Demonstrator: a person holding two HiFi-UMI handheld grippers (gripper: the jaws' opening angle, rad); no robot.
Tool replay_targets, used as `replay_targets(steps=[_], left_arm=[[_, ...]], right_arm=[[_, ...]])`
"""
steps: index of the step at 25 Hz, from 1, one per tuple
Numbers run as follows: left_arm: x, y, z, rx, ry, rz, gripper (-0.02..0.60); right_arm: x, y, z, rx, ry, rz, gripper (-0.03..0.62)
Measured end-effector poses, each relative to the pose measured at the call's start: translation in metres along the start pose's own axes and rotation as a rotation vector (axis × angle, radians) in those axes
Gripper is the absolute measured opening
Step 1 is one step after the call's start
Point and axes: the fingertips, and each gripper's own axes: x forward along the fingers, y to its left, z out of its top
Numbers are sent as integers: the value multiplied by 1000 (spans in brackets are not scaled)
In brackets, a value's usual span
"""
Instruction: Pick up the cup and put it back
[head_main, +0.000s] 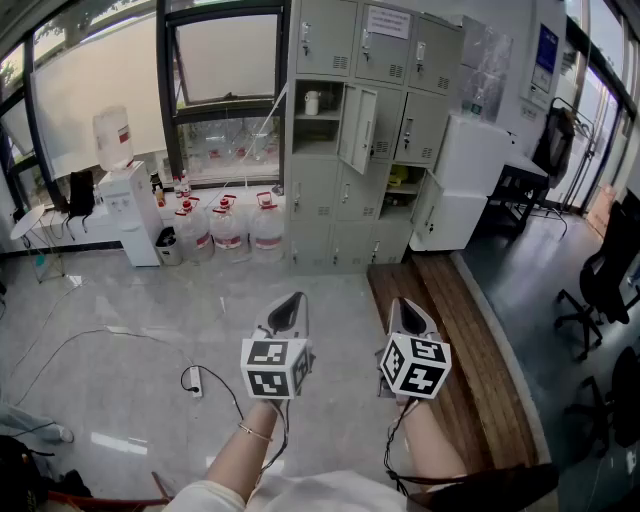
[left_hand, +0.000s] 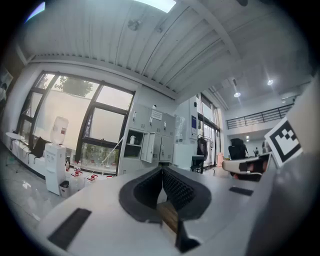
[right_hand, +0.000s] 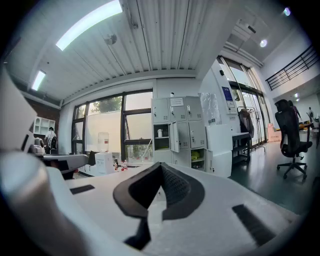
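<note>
Head view: left gripper (head_main: 290, 303) and right gripper (head_main: 405, 308) are held side by side at 6 o'clock of the frame, both pointing toward 12 o'clock above a grey floor (head_main: 130, 340). The jaws of each come together to a point with nothing between them. The cup (head_main: 312, 102) stands at 12 o'clock from the left gripper and well apart from it. It sits on the upper shelf of an open compartment in the locker bank (head_main: 320, 200). The cup is small, white and upright; finer detail is too small to tell. The compartment door (head_main: 358, 128) hangs open at 4 o'clock of the cup. A water dispenser (head_main: 130, 210) stands at 9 o'clock of the lockers, with water jugs (head_main: 225, 225) on the floor between them.

Left gripper view: the ribbed pads (left_hand: 177, 190) meet at the tip, so the gripper is fully closed and empty. The cup (left_hand: 132, 139) shows at 11 o'clock of the tip, far beyond it, a white shape on its shelf.

Right gripper view: the pads (right_hand: 175, 187) also meet at the tip and hold nothing. The cup (right_hand: 159, 132) shows at 12 o'clock of the tip, far off, white against the grey compartment, with the open door beside it at 3 o'clock.
</note>
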Motion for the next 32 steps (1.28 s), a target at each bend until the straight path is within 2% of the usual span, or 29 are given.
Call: replay_targets(steps=[19,24,32], left_arm=[[-7,66,2,15,3,-19,11],[-9,84,-10,-20,14,-6,11],[1,110,-24,-50,34,-3,11]], right_arm=[[23,56,-9,63,-5,-35,-8],[27,63,-26,24,39,-58,-8],[46,58,-52,36,119,-82,-8]])
